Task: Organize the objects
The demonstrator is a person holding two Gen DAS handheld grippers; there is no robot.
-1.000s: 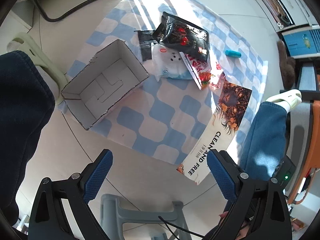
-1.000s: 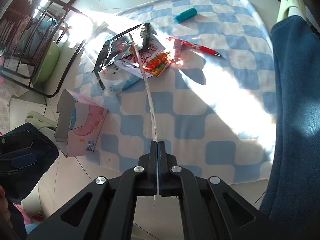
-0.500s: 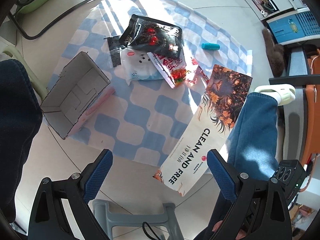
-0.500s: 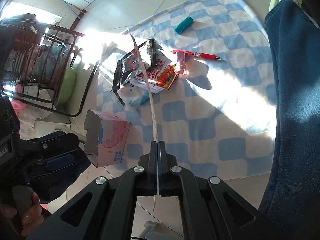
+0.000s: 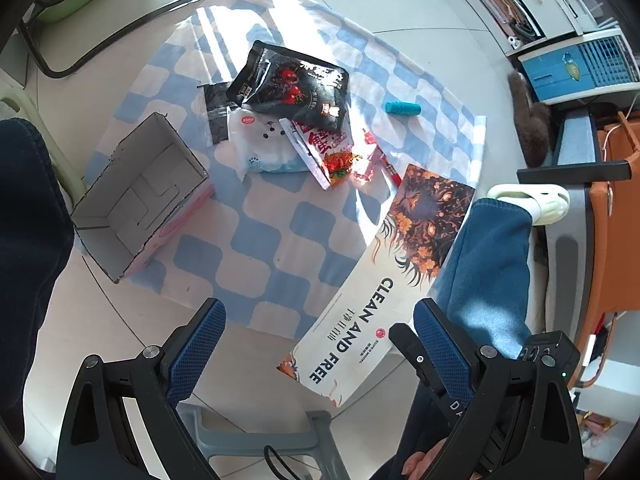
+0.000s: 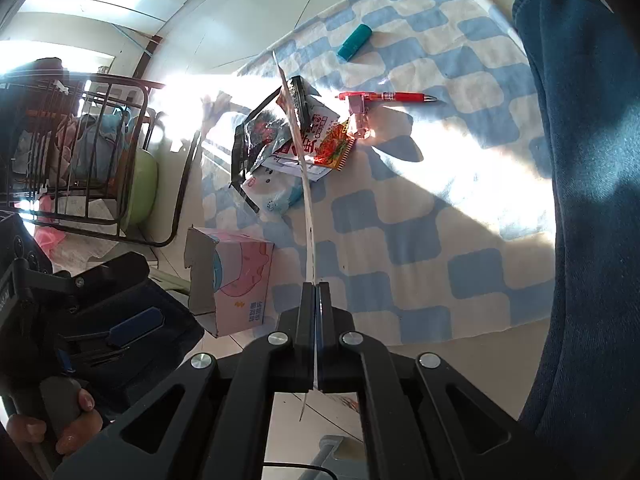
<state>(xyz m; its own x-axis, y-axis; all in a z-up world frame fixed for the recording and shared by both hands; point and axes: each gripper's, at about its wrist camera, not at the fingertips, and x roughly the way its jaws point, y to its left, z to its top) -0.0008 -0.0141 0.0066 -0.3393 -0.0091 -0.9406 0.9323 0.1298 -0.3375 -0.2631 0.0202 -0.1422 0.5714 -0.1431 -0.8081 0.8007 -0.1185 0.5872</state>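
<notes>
Because the right gripper (image 6: 316, 336) has its jaws pressed together on the near short edge of the long printed card (image 5: 384, 280), the sheet juts forward from it, edge-on to its own camera and raised above the checked cloth (image 6: 420, 216). It looks thin, light and fairly stiff yet springy; a hold this close to the end will probably let the far end wobble, so a pinch nearer the middle would steady it. Left of the card, the left gripper (image 5: 320, 344) hangs with jaws spread wide and nothing between them. Farther ahead and to the left stands the open cardboard box (image 5: 140, 196), likely the destination; beyond it lie snack packets (image 5: 296, 88).
</notes>
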